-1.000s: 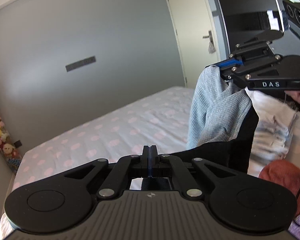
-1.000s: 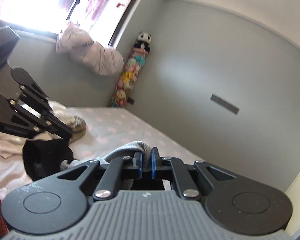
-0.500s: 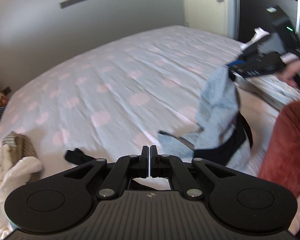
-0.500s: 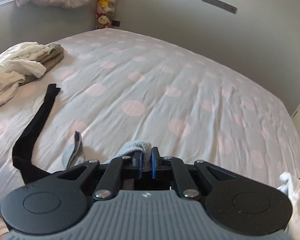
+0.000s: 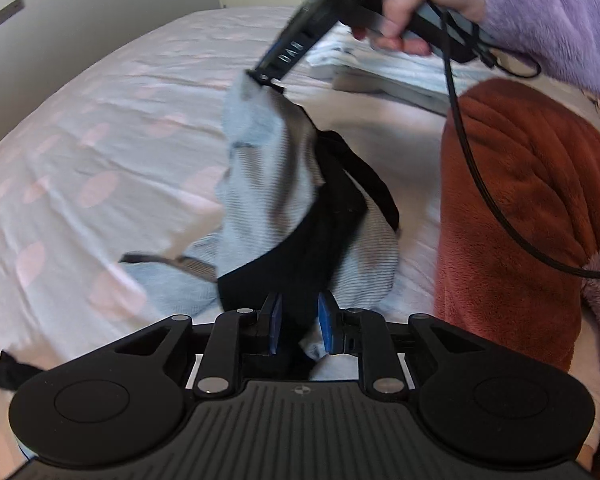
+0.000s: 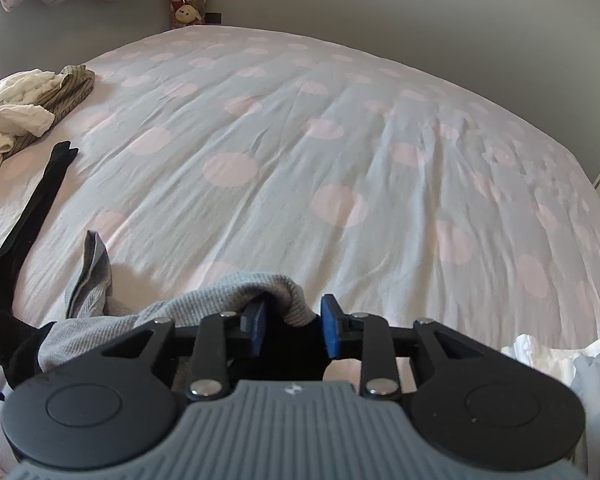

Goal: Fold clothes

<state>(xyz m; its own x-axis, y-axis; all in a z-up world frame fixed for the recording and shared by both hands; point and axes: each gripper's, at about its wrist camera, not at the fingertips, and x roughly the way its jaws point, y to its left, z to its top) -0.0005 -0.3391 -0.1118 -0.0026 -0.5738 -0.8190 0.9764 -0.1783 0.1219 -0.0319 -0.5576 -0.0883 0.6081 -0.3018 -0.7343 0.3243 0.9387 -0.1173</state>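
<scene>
Left wrist view: the left gripper [image 5: 299, 328] has its blue-padded jaws apart, with the black hem of a grey-and-black knit garment [image 5: 276, 184] lying loosely between them. The garment hangs from the blurred right gripper [image 5: 266, 76] above the pink-dotted bedsheet [image 5: 100, 160], beside a rust-red fleece blanket [image 5: 520, 208].

Right wrist view: the right gripper [image 6: 293, 330] also stands apart, grey knit fabric [image 6: 236, 296] draped over its left pad, touching it. A black strip of cloth [image 6: 32, 208] trails toward a crumpled cream and striped clothing pile [image 6: 28, 108].
</scene>
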